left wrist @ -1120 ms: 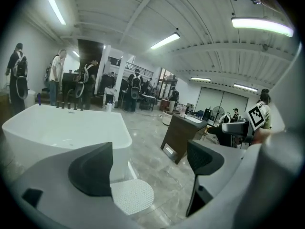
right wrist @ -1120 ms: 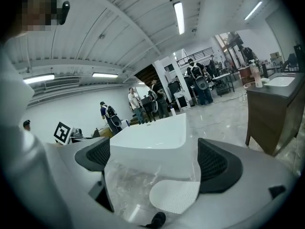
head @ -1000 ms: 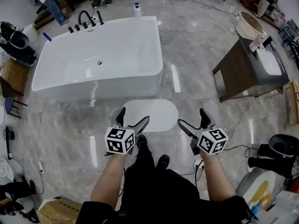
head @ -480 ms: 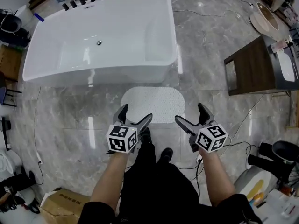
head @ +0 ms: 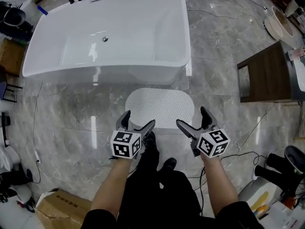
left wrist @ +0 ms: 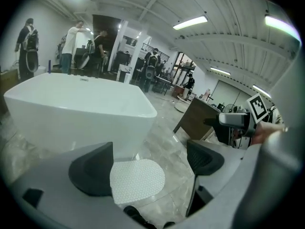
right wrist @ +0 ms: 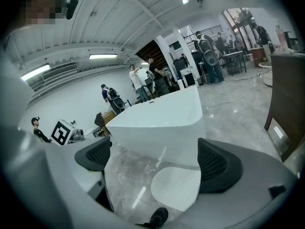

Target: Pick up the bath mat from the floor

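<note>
A white dotted bath mat (head: 160, 107) lies flat on the grey marble floor, right in front of the white bathtub (head: 107, 37). My left gripper (head: 137, 123) hangs open above the floor at the mat's near left edge. Open too, my right gripper (head: 194, 120) hovers at the mat's near right edge. Neither touches the mat. The left gripper view shows the mat (left wrist: 137, 180) between and below the open gripper (left wrist: 145, 166). In the right gripper view the mat (right wrist: 176, 188) lies below the open gripper (right wrist: 155, 159), toward the right jaw.
A dark wooden cabinet (head: 267, 73) stands to the right. Cables (head: 248, 128) trail over the floor near it. A cardboard box (head: 59, 206) sits at the lower left. My shoes (head: 159, 151) stand just short of the mat. People stand far behind the tub (left wrist: 76, 42).
The view has moved forward: the tub and mat have shifted nearer and more central. Both grippers stay open at about the same spot relative to me.
</note>
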A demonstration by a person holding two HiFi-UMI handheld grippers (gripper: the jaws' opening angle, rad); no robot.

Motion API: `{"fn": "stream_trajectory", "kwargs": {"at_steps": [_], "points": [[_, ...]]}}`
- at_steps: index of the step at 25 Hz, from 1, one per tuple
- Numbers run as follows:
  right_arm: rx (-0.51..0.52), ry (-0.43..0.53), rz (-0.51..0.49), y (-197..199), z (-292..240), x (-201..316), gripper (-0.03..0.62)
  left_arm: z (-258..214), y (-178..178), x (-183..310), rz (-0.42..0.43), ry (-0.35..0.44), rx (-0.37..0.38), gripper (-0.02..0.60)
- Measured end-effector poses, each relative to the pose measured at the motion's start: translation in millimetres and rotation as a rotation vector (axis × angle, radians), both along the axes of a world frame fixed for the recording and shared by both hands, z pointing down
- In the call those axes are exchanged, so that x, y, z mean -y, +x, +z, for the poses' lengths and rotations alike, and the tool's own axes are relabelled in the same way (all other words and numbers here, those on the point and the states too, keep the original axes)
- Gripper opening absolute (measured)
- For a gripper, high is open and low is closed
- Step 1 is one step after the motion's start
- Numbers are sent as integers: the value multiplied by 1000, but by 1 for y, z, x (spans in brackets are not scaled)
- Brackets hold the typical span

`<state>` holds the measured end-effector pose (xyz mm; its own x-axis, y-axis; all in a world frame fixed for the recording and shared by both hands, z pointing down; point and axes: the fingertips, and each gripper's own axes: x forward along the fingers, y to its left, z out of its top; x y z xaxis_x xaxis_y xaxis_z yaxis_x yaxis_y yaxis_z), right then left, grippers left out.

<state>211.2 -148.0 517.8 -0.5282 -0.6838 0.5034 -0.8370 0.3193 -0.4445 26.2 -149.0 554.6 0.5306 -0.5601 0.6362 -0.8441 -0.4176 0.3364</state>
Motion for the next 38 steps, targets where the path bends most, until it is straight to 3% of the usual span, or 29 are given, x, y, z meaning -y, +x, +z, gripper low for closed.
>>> {"fn": "stream_trajectory", "kwargs": {"at_steps": [14,19,23,30,38], "points": [[-18,-63,-21,15,177,-23,583,148,-16,-3,-30,32,91,503],[-31,-76,-25,21,236,-29,583,212,-5,-3,-24,23,85,479],[-60,-56,-66,17,284,-24,583,257,3,5,14,34,76,476],[-66,17,-66,24,351,4,583,322,12,20,109,87,135,477],[-97,102,-25,31,415,12,583,361,11,29,98,149,170,477]]}}
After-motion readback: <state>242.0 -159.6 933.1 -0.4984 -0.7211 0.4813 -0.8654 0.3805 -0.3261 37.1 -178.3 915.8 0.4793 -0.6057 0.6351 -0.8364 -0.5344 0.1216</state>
